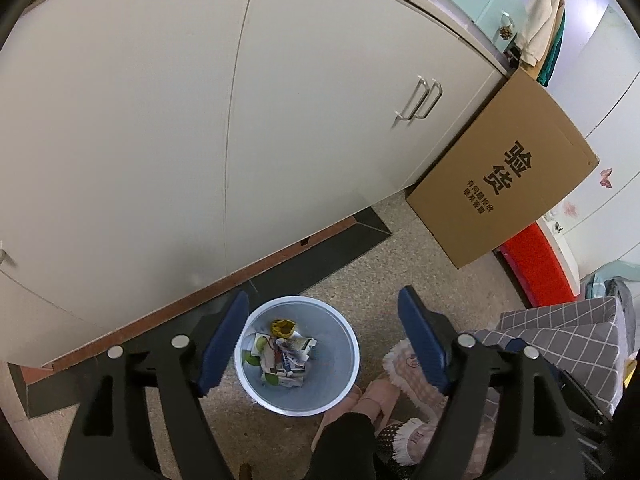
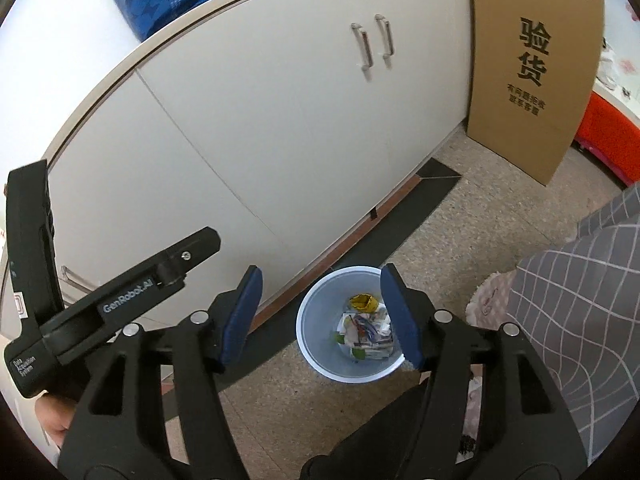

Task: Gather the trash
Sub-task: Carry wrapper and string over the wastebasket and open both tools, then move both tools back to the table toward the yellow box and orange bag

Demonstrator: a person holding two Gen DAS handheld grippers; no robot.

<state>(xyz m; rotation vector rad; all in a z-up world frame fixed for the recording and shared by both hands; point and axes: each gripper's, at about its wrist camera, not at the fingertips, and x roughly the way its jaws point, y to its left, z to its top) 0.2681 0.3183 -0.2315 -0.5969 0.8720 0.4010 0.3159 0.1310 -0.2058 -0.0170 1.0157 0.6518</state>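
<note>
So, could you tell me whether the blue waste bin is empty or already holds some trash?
It holds trash: the waste bin stands upright with crumpled paper and a yellow wrapper covering its bottom.

small print on the cardboard box point(image 2: 528, 96) is unreadable.

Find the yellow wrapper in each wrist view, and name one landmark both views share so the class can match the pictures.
Left wrist: yellow wrapper lies at the far side of the bin, bottom centre, between the open fingers.
Right wrist: yellow wrapper on top of the paper trash in the bin, lower centre-right, beside the right finger.
Shared landmark: the cardboard box with black print, leaning on the cabinet.
</note>
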